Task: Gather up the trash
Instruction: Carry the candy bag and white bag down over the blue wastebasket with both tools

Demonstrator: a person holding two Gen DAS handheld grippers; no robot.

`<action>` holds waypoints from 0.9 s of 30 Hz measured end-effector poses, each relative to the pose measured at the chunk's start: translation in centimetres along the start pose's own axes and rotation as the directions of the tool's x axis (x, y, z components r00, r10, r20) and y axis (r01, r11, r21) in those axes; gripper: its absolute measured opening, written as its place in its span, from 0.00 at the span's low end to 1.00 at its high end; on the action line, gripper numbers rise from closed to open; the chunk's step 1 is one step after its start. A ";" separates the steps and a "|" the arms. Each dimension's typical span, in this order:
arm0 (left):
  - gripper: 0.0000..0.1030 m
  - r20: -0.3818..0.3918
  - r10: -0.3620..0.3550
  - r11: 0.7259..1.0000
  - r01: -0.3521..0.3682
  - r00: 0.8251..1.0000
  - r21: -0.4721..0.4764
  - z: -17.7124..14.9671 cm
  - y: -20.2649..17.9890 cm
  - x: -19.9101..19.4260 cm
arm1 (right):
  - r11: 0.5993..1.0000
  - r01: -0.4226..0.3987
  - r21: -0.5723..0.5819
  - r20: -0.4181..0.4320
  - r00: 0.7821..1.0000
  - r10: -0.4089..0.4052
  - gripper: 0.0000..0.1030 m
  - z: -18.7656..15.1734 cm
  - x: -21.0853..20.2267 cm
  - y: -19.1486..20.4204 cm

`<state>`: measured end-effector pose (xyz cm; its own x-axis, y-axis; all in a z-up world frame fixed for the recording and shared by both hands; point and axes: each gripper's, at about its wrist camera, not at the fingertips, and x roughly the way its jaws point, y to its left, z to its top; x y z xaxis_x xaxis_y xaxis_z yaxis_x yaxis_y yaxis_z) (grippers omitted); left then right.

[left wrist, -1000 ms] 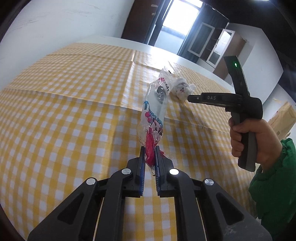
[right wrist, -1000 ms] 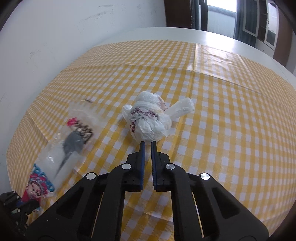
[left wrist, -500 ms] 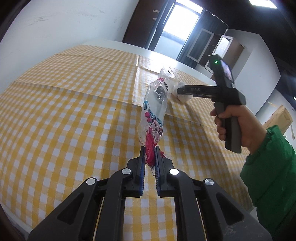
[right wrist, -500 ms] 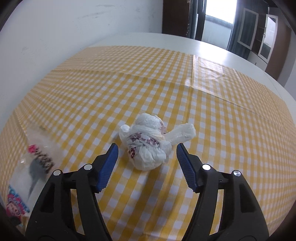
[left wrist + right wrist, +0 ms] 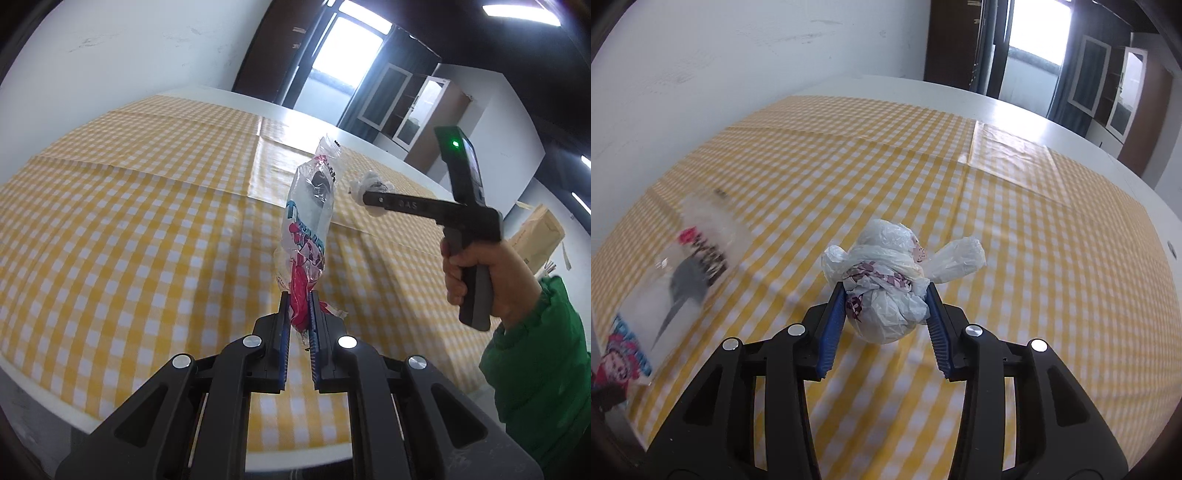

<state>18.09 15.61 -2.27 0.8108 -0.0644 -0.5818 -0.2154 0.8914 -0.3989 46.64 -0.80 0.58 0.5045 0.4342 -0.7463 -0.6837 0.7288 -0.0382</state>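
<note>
the left gripper (image 5: pixel 298 308) has its blue-lined fingers (image 5: pixel 282 332) pressed nearly together, pinching the red and pink lower end of a clear printed wrapper (image 5: pixel 310 218). the wrapper stands up from the grip above the yellow checked tablecloth (image 5: pixel 129 229), with a dark shape showing through the plastic near its top. in the right wrist view the same wrapper (image 5: pixel 672 288) shows at the left edge, blurred, so its print is hard to read there.

the right gripper (image 5: pixel 886 306) has its fingers (image 5: pixel 833 325) partly spread around a knotted white plastic bag (image 5: pixel 886 295), one pad against each side of the bundle. they seem to be touching it, though how firmly they squeeze cannot be told from this angle. the bag has a purple pattern across its middle and two loose ears sticking out to left and right. its lower end sits between the pads; whether it rests on the tablecloth (image 5: pixel 1052 280) or is just off it is unclear.

from the left wrist view the right gripper (image 5: pixel 373 197) reaches in from the right, held by a hand (image 5: pixel 480 280) in a green sleeve (image 5: pixel 543 369), with the white bag (image 5: pixel 367 182) at its tip, near the wrapper's upper end. a green light (image 5: pixel 455 144) glows on the handle's upper part.
</note>
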 end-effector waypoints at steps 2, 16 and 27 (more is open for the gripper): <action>0.08 0.004 -0.005 1.000 0.005 1.000 0.009 -0.8 -0.4 -1.0 | 1.000 -0.016 0.014 0.017 1.000 0.016 0.38 -2.1 -2.4 0.4; 0.08 -0.005 -0.040 0.995 0.040 0.999 0.087 -7.8 -2.5 -6.8 | 0.995 -0.053 0.084 0.109 0.993 0.044 0.38 -14.8 -13.4 2.9; 0.08 -0.073 -0.132 0.964 0.145 0.989 0.224 -15.2 -5.0 -10.0 | 0.990 -0.080 0.117 0.153 0.986 0.062 0.39 -24.5 -18.9 4.9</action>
<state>2.78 4.93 -5.25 0.7900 -0.2143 -0.5745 0.0324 0.9502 -0.3098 20.82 -18.40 -1.74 0.5361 0.5541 -0.6368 -0.6557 0.7485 0.0994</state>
